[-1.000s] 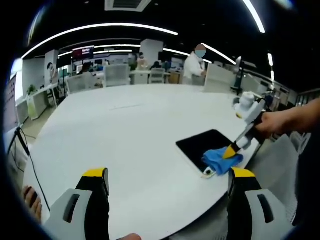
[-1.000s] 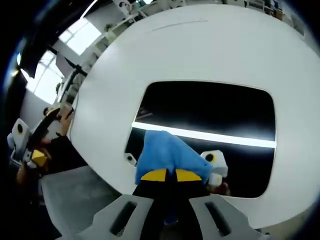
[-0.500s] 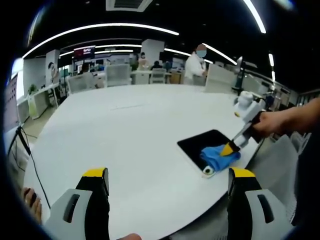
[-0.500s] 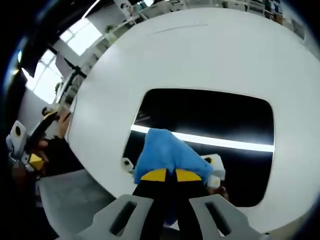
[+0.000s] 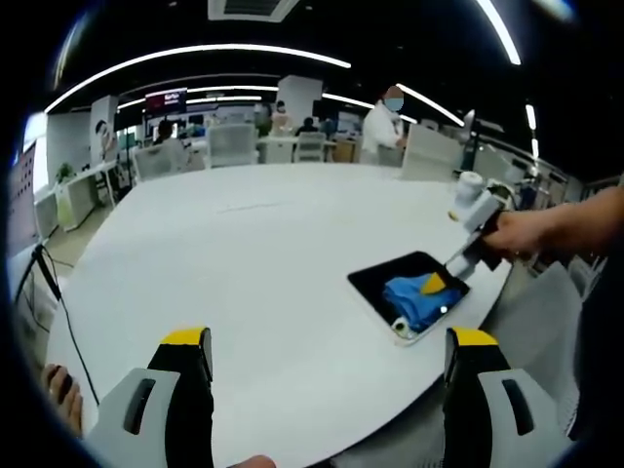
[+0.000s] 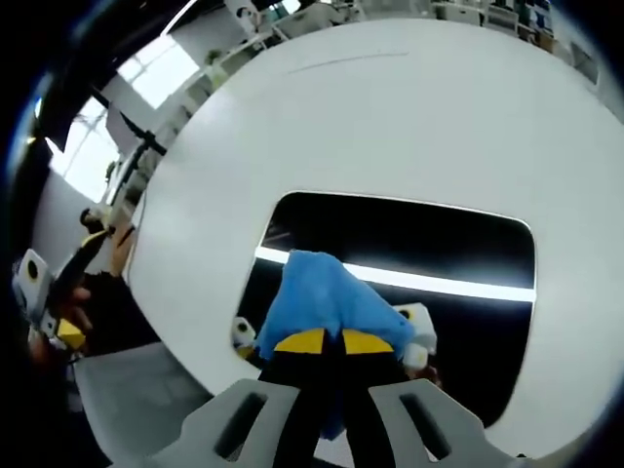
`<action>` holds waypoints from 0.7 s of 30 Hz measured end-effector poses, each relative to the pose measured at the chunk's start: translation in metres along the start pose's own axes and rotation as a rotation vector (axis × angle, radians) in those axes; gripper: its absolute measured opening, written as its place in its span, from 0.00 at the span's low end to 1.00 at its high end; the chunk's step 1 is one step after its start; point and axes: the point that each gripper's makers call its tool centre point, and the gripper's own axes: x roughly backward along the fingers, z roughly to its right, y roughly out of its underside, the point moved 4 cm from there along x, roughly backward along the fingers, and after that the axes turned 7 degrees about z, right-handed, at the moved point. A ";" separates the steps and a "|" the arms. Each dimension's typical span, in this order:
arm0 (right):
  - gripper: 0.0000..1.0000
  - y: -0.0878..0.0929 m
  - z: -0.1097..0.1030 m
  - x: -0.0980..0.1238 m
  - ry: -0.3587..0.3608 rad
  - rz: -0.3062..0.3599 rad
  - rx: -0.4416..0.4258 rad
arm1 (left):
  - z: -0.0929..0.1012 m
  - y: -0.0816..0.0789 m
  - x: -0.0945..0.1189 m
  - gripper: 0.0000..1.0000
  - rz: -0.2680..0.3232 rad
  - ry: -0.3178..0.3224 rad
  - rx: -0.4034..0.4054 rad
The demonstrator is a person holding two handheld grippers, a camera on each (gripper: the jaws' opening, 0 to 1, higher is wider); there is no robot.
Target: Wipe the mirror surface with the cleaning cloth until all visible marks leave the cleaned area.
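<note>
the white table (image 5: 244, 263) carries the dark mirror (image 6: 409, 244) near its edge. the blue cleaning cloth (image 6: 322, 302) lies on the mirror, clamped between the closed jaws of the right gripper (image 6: 324, 341). the left gripper (image 5: 327, 341) hangs well apart, jaws spread wide, holding nothing. marks on the mirror are probably too faint to make out.

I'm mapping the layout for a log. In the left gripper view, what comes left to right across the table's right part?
mirror → blue cleaning cloth → right gripper → person's hand.
</note>
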 end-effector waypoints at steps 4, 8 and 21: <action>0.00 -0.006 0.001 -0.003 0.005 0.002 0.012 | 0.001 0.001 0.000 0.99 -0.002 0.000 0.000; 0.00 -0.011 0.003 -0.005 0.007 0.005 0.012 | 0.000 0.002 -0.001 0.99 -0.006 0.001 -0.003; 0.00 -0.025 0.007 -0.012 0.013 0.010 0.014 | 0.000 0.000 -0.003 0.99 -0.004 0.000 0.000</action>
